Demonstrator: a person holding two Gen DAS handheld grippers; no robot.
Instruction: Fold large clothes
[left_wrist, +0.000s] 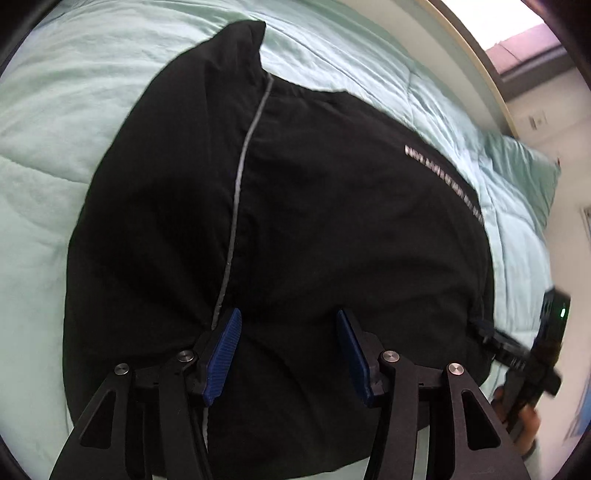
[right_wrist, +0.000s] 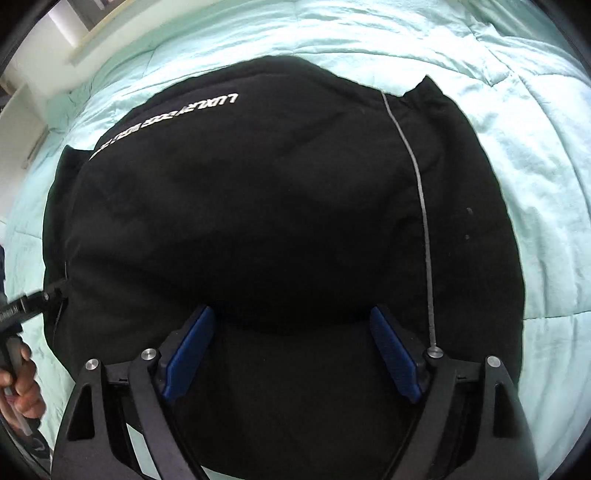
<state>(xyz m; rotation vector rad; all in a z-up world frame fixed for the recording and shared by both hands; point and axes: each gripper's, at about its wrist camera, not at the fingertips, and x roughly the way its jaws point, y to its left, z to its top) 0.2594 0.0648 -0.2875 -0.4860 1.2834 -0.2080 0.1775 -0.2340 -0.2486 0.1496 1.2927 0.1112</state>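
A: Count check? One black garment (left_wrist: 314, 221) on one bed (left_wrist: 55, 129), mint quilt.
B: Confirmed. Two grippers: left gripper (left_wrist: 288, 354), right gripper (right_wrist: 291, 354). Two blue pads (right_wrist: 192, 354) per gripper. One line of white lettering (right_wrist: 166, 122).

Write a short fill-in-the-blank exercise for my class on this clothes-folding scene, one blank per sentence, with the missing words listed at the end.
1. The folded garment is ____ in colour.
2. It lies on a pale ____ quilt.
3. The jaws of the right gripper stand ____, with nothing pinched between them.
4. The pads on the left gripper are ____.

Missing words: black; green; open; blue
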